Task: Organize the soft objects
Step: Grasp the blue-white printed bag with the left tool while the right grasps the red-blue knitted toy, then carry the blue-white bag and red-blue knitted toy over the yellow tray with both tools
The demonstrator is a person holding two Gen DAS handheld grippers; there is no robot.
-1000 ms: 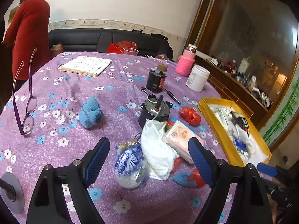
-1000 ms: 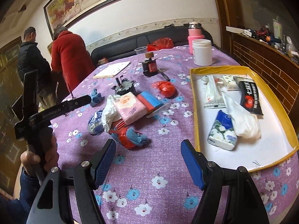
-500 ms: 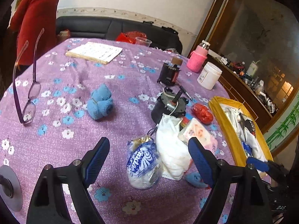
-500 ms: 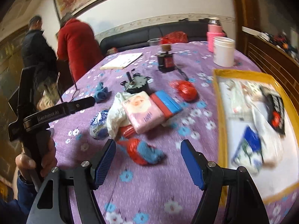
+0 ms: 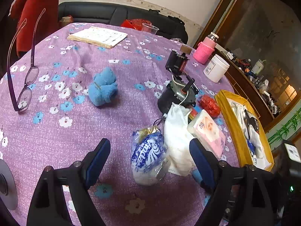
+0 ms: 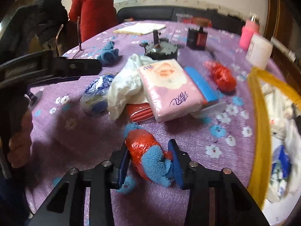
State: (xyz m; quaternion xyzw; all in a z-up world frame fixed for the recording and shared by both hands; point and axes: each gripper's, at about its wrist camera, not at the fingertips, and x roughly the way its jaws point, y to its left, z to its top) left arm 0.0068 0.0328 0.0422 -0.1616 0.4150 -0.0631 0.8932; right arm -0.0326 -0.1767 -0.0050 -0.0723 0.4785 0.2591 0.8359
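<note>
My right gripper (image 6: 150, 160) is shut on a blue knitted toy wrapped in red plastic (image 6: 148, 156), low over the purple flowered tablecloth. Behind it lie a pink tissue pack (image 6: 169, 88), a white cloth (image 6: 126, 86), a blue-white tissue bag (image 6: 96, 92) and a red plastic bundle (image 6: 222, 75). My left gripper (image 5: 150, 158) is open, its fingers on either side of the blue-white tissue bag (image 5: 148, 156) and the white cloth (image 5: 178, 131). A blue knitted toy (image 5: 103, 88) lies further back. The yellow tray (image 5: 227, 113) with soft packs stands at the right.
A black motor (image 5: 176, 94), a dark bottle (image 5: 176, 62), a pink bottle (image 5: 205, 49), a white jar (image 5: 216, 69), a booklet (image 5: 97, 36), a plastic cup (image 5: 149, 29) and glasses (image 5: 24, 92) lie on the table. Two people (image 6: 90, 9) stand behind it, before a black sofa.
My right gripper has moved forward and left and closed on the red-wrapped blue toy. My left gripper has moved closer to the tissue bag and stays open.
</note>
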